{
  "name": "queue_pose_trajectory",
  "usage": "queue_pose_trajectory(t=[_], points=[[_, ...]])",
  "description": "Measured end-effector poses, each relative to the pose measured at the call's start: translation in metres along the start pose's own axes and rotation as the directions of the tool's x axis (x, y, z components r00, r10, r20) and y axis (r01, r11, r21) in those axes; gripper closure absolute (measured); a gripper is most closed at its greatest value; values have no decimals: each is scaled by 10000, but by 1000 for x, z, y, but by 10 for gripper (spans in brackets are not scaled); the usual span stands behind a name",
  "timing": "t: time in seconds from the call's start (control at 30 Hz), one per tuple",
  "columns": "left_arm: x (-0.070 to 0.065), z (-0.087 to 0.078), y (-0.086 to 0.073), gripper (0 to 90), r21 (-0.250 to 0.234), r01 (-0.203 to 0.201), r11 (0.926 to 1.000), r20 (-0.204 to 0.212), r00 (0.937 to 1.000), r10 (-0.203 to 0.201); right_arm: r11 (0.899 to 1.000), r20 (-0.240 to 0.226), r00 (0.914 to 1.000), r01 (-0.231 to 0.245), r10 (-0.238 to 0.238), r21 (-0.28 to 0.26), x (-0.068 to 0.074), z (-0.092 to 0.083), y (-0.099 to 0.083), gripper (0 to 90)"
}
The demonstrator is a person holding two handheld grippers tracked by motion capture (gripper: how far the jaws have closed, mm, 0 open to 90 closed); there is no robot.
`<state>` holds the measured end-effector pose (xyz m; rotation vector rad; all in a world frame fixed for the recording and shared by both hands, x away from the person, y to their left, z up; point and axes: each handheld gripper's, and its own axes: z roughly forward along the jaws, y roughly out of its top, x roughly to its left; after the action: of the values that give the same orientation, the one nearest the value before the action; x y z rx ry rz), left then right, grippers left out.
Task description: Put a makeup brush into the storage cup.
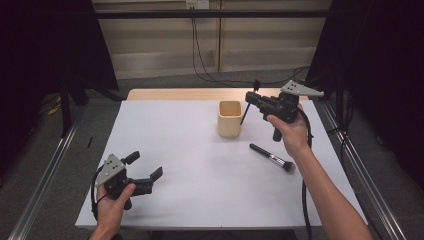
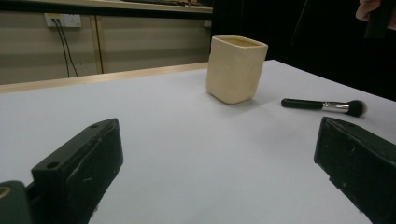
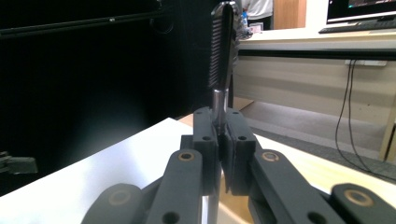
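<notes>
A beige square cup [image 1: 229,118] stands right of the table's middle; in the left gripper view the cup [image 2: 236,67] is straight ahead. My right gripper [image 1: 250,98] hovers just right of the cup, shut on a thin black tool [image 1: 244,114] that hangs beside the cup's right wall. In the right gripper view the jaws [image 3: 223,125] pinch the tool's metal neck, and its ridged black head [image 3: 222,42] sticks up above them. My left gripper [image 1: 146,166] rests low at the table's front left, open, with nothing between its jaws [image 2: 219,158].
A black-handled makeup brush [image 1: 272,158] lies on the white table [image 1: 190,150] in front of and right of the cup, and the left gripper view has the brush [image 2: 323,106] too. Cables hang down the back wall [image 1: 200,55].
</notes>
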<state>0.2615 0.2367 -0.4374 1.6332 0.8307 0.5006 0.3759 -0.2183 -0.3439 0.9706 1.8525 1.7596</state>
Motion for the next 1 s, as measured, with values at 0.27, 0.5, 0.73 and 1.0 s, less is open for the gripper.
queue_pose_trajectory(t=[0.27, 0.5, 0.73, 1.0], points=[[5, -2, 0, 13, 52, -123, 9999, -203, 9997, 124, 9998, 188, 9997, 168, -169, 48, -4, 16, 7, 855], [5, -2, 0, 25, 92, -78, 9999, -193, 9998, 80, 9998, 405, 9991, 101, -95, -147, -10, 32, 11, 854], [5, -3, 0, 24, -2, -153, 9999, -255, 9996, 153, 9997, 693, 9975, 178, -166, -163, -17, 48, 7, 853], [8, -1, 0, 24, 41, -128, 9999, -352, 9993, 129, 9997, 1033, 9944, 226, -213, -116, -25, 54, 3, 855]])
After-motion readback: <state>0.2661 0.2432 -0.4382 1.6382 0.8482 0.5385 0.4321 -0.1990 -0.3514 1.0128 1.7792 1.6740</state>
